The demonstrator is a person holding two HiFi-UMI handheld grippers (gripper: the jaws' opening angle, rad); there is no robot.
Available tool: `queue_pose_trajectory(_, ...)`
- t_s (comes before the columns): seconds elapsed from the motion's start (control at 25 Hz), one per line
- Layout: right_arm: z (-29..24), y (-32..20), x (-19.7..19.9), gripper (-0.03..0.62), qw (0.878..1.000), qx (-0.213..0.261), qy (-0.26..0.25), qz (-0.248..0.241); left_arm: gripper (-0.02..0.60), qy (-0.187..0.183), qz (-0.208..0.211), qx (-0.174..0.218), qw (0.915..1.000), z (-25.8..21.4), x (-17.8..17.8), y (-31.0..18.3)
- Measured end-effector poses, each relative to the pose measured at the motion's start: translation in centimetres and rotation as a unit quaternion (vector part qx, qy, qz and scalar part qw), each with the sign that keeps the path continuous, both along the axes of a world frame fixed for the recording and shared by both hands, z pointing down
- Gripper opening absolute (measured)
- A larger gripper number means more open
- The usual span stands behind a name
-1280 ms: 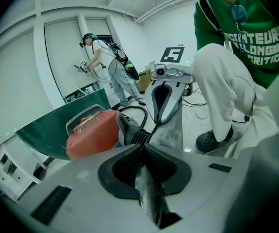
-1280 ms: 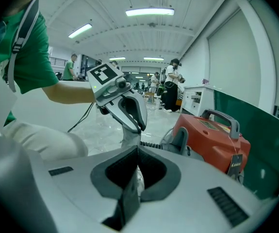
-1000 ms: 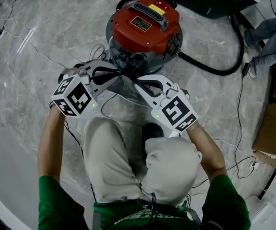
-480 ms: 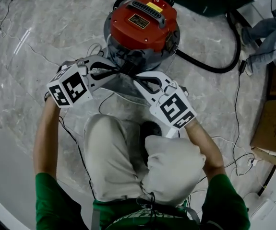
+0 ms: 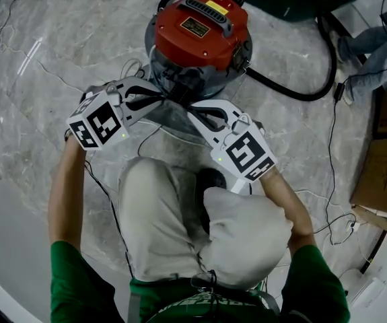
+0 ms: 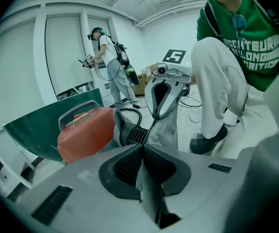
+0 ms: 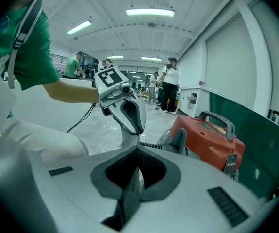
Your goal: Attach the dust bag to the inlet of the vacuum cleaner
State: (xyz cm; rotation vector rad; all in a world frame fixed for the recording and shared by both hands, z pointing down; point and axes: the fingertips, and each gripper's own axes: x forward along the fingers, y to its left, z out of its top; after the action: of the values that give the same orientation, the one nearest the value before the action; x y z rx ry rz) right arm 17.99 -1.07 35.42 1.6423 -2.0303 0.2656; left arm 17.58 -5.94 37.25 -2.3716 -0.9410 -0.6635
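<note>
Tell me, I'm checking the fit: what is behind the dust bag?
The vacuum cleaner stands right behind it, against the fabric. Its inlet is hidden by the dust bag.

The left gripper, jaws closing, and right gripper pinch the dust bag beside the red vacuum cleaner

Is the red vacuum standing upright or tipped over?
Upright. The vacuum cleaner sits on the floor, its carry handle on top, facing the head camera.
</note>
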Motion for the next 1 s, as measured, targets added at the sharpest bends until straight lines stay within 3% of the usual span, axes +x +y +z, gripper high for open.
queue_pose_trajectory(0.44,0.5,0.2,0.2,0.012,1.000,0.011,-0.023,0.013,0.021,0.025,0.002,0.054,0.9982,0.1,0.8,0.0)
queue_pose_trajectory(0.6,0.7,0.2,0.6,0.012,1.000,0.013,-0.014,0.018,0.023,0.022,0.004,0.055,0.9982,0.3,1.0,0.1)
queue_pose_trajectory(0.8,0.5,-1.1,1.3,0.013,1.000,0.010,-0.011,0.010,0.023,0.020,-0.014,0.016,0.9996,0.2,1.0,-0.9)
queue_pose_trajectory(1.0,0.8,-0.5,1.7,0.012,0.998,0.017,-0.048,0.019,0.025,0.016,-0.003,0.050,0.9986,0.4,1.8,-0.7)
